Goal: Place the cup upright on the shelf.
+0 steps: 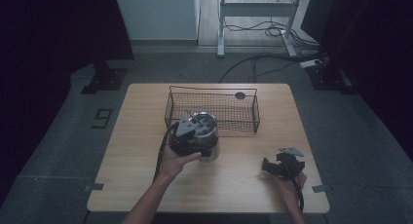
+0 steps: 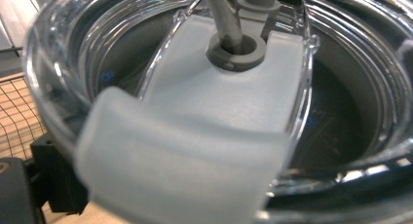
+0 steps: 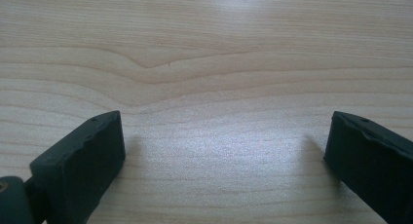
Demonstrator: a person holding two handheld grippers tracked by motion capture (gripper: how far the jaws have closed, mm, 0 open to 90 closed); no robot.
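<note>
High view placed the left gripper [image 1: 194, 136] just left of the frame's centre, on top of a clear lidded jar [image 1: 210, 147] that stood on the wooden table [image 1: 146, 136] just in front of the black wire basket [image 1: 214, 109]. A hand wrapped the gripper from below. Whether its jaws were clamped on the jar or merely set against it could not be told from above.

Left gripper view sat very close to the jar's clear lid [image 2: 341, 87]: a frosted flap [image 2: 195, 136] ran across the middle of the frame, with a grey pivot collar [image 2: 237, 51] and stem at the upper centre. One black jaw [image 2: 58, 175] showed at the lower left, outside the jar's rim, with basket mesh behind it; the other jaw was hidden, so the grip stayed uncertain.

Right gripper [image 1: 277, 166] lay at the lower right of the high view, well apart from the jar. In the right gripper view its jaws stood wide apart over bare wood [image 3: 219, 87], holding nothing.

By my reading, the work was at an early stage: the jar had been reached but remained on the table, outside the basket, its lid in place.
</note>
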